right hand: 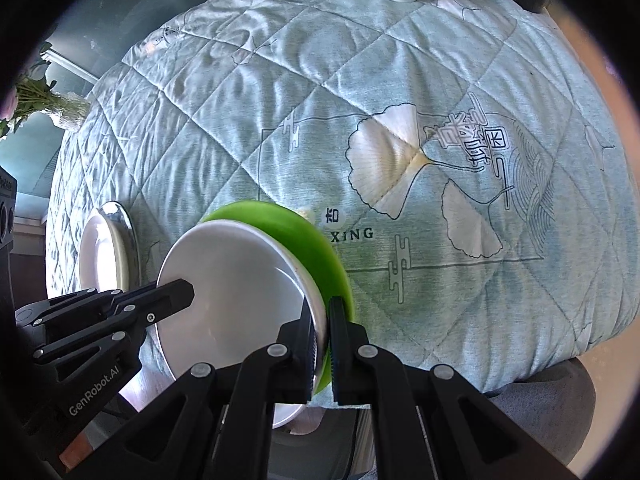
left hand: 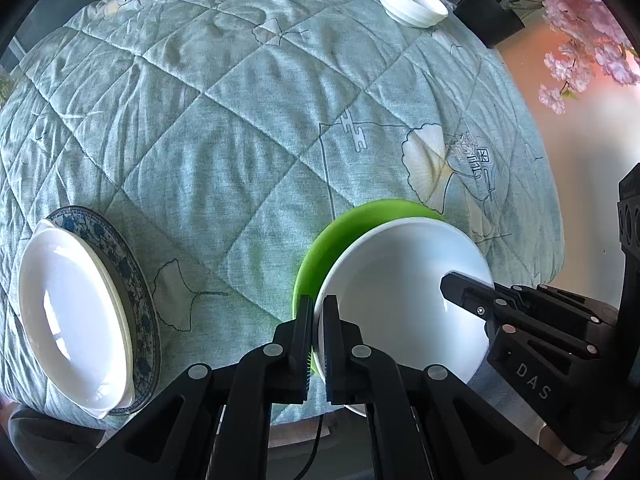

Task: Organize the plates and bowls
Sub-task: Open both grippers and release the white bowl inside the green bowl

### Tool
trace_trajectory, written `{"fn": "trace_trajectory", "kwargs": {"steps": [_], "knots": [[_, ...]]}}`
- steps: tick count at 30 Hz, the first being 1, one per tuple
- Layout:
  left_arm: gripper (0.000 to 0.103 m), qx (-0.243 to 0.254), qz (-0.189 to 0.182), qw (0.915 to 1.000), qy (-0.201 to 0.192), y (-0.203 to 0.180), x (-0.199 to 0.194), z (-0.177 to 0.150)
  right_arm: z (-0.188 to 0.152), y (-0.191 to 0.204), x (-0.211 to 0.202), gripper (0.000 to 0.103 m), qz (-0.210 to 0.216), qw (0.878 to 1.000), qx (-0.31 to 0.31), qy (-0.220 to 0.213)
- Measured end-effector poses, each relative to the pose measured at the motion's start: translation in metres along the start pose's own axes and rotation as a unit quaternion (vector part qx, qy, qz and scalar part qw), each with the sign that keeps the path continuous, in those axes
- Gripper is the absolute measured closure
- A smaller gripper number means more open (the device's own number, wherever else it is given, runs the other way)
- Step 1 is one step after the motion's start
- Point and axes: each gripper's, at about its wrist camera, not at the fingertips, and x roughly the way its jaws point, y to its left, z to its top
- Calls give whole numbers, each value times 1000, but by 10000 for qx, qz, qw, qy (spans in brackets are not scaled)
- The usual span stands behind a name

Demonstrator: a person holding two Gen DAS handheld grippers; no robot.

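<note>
While both point steeply down, the left gripper (left hand: 318, 320) and right gripper (right hand: 322, 326) each clamp opposite rims of the same stack: 1 white bowl (left hand: 404, 296) nested in 1 green bowl (left hand: 344, 224). Both bowls face up over the near edge of the table, the green rim showing on the far side. Farther left lies 1 white eared dish (left hand: 72, 312) on 1 blue-patterned plate (left hand: 132, 280), both flat. At the far edge stands 1 small white ribbed bowl (left hand: 412, 2), upright. A pale green quilted cloth (left hand: 240, 120) with ginkgo prints covers the table. Pink blossoms (left hand: 580, 20) hang at the right; green stems (right hand: 36, 100) show at the left.
</note>
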Motion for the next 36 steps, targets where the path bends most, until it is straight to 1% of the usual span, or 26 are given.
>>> {"fn": "trace_trajectory", "kwargs": {"steps": [8, 10, 12, 14, 18, 22, 25, 27, 28, 29, 30, 31, 32, 35, 36], "knots": [[102, 2, -146, 9999, -69, 4, -4, 1, -1, 4, 1, 97, -263, 9996, 119, -72], [97, -12, -123, 9999, -78, 8, -9, 0, -1, 6, 2, 97, -334, 9992, 177, -91], [95, -14, -128, 9998, -133, 13, -16, -2, -2, 9, 4, 98, -455, 9987, 222, -102], [95, 9, -234, 9996, -182, 17, -23, -4, -2, 11, 6, 99, -533, 9982, 257, -115], [95, 38, -198, 9994, -272, 22, -32, -8, -3, 13, 5, 99, -592, 9979, 251, -126], [95, -123, -263, 9992, -264, 34, -32, -13, -3, 19, 4, 98, -706, 9973, 154, -142], [95, -146, -298, 9991, -245, 39, -31, -16, -3, 22, 3, 96, -717, 9973, 132, -114], [95, -142, -305, 9991, -248, 38, -29, -14, -3, 24, 0, 95, -804, 9967, 79, -120], [95, -148, -324, 9991, -247, 39, -28, -14, -4, 25, -3, 92, -816, 9966, 61, -110], [95, -155, -339, 9990, -245, 39, -27, -14, -3, 26, -4, 85, -805, 9967, 50, -108], [95, -158, -360, 9989, -245, 39, -27, -14, -3, 26, -6, 80, -785, 9969, 24, -109], [95, -156, -367, 9989, -251, 40, -27, -14, -3, 27, -8, 70, -789, 9968, -5, -132], [95, -149, -366, 9989, -251, 40, -27, -15, -3, 28, -12, 64, -824, 9964, -41, -199], [90, -176, -451, 9986, -223, 41, -26, -15, -2, 27, -19, 62, -703, 9973, -60, -205], [84, -192, -491, 9984, -214, 41, -25, -16, -2, 25, -22, 62, -627, 9978, -42, -203]]}}
